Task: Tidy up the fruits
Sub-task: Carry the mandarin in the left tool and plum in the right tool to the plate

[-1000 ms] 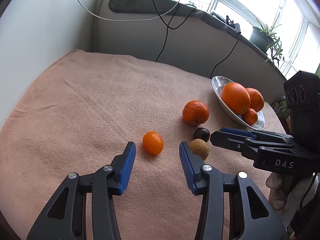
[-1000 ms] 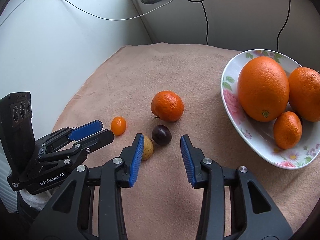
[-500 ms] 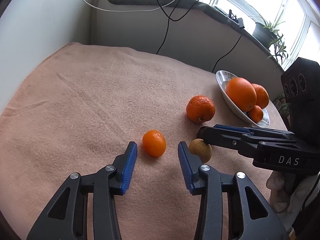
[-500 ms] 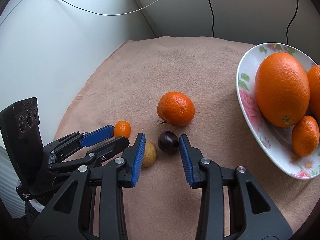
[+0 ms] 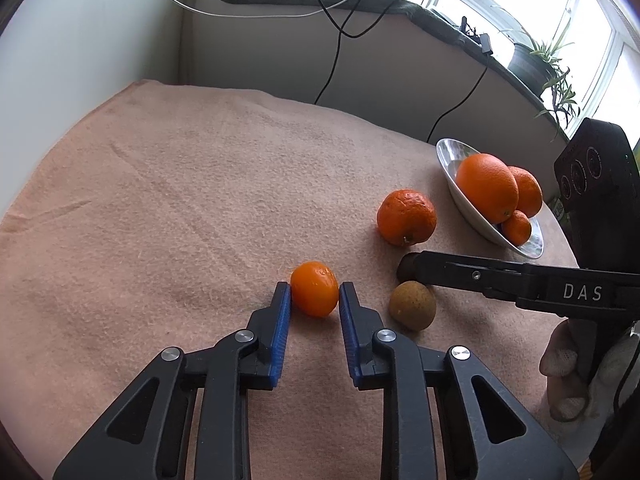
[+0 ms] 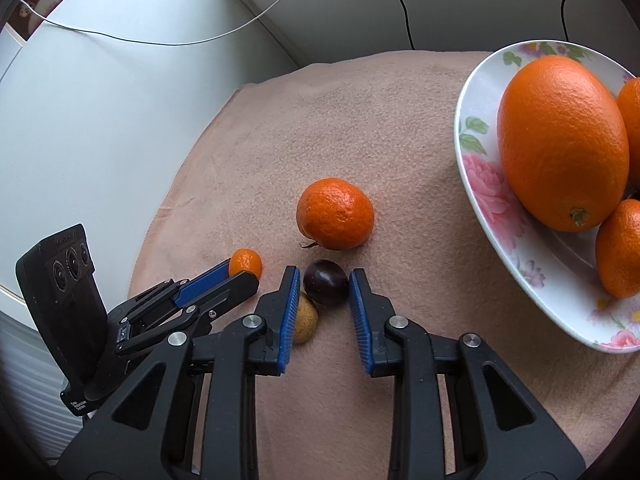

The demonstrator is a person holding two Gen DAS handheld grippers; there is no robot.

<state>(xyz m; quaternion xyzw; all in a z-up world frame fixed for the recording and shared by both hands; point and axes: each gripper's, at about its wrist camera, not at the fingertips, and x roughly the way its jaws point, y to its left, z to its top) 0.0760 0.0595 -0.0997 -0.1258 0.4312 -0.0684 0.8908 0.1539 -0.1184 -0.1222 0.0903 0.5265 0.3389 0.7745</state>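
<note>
Left gripper (image 5: 315,294) closed onto the small orange fruit (image 5: 314,288), blue pads touching both its sides, fruit resting on the peach cloth (image 5: 180,208) of the worktop. Right gripper (image 6: 325,284) closed around the dark plum (image 6: 325,282), pads against its flanks, plum also down on the cloth. Both sets of jaws just narrowed onto their fruit. Brown round fruit (image 5: 413,305) just beside the plum, between the two grippers. Loose mandarin (image 6: 335,213) just beyond the plum. Floral bowl (image 6: 496,216) at right, holding a big orange (image 6: 562,154) and two smaller ones.
</note>
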